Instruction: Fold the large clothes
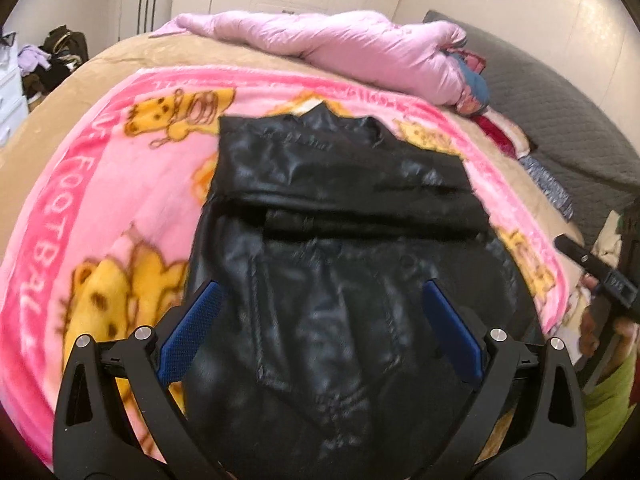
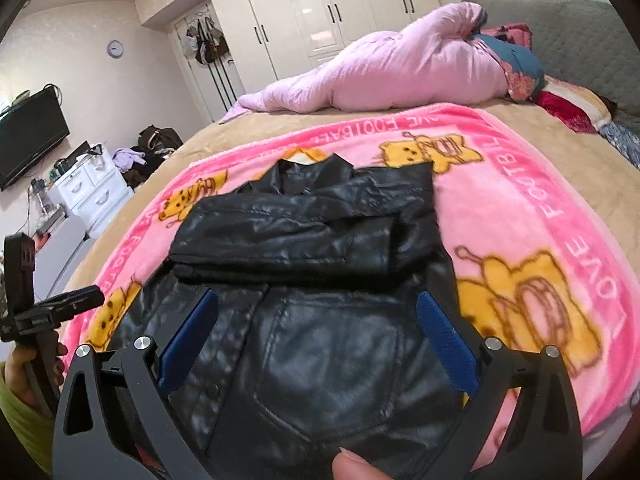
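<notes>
A black leather jacket [image 1: 340,216] lies on a pink cartoon blanket [image 1: 120,200] on the bed, its sleeves folded across the chest and its collar at the far end. My left gripper [image 1: 322,284] hovers open above the jacket's lower half, its blue pads wide apart with nothing between them. In the right wrist view the same jacket [image 2: 304,240] fills the middle, and my right gripper [image 2: 316,296] also stands open over its hem area. The right gripper shows at the far right of the left view [image 1: 600,272], and the left gripper at the far left of the right view [image 2: 60,308].
A rolled pink duvet [image 2: 400,76] and pillows [image 2: 560,104] lie at the bed's far side by a grey headboard [image 1: 560,92]. White wardrobes [image 2: 320,12], a TV [image 2: 28,136] and a white drawer unit [image 2: 92,188] stand beyond. A fingertip [image 2: 356,468] shows at the bottom.
</notes>
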Action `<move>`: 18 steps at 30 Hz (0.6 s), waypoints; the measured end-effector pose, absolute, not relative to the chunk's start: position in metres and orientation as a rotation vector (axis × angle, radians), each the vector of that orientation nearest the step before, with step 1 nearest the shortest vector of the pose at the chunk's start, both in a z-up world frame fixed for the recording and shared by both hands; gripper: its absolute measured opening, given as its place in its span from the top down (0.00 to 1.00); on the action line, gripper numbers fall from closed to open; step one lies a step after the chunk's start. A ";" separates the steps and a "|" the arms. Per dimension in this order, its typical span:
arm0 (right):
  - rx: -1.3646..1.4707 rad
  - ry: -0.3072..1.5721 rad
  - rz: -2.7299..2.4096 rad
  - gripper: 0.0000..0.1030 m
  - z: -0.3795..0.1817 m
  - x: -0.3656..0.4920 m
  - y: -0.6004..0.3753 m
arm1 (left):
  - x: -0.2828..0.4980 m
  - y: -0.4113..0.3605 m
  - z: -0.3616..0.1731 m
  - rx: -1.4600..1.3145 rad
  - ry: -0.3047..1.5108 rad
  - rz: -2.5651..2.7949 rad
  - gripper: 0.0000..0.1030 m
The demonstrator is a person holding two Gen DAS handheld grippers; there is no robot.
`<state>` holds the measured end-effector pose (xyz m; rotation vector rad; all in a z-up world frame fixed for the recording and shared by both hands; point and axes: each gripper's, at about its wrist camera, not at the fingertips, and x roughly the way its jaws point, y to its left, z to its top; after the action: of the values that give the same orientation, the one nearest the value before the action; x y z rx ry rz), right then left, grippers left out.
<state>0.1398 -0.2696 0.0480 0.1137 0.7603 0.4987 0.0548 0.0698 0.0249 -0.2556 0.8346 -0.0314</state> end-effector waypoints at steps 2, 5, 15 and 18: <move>0.116 0.778 0.500 0.04 0.044 0.137 -0.274 | 0.049 0.073 0.021 -0.268 0.854 -0.008 0.09; 0.104 0.805 0.495 0.04 0.039 0.131 -0.279 | 0.040 0.078 0.018 -0.281 0.865 0.019 0.09; 0.087 0.851 0.496 0.04 0.030 0.106 -0.291 | 0.004 0.075 -0.011 -0.235 0.936 0.061 0.09; 0.075 0.864 0.490 0.04 0.027 0.098 -0.294 | -0.004 0.077 -0.016 -0.285 0.951 0.034 0.09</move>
<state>0.0976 -0.2942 0.0266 0.0754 0.8641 0.4897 -0.0044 0.0772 -0.0159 -0.2854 0.9514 0.0340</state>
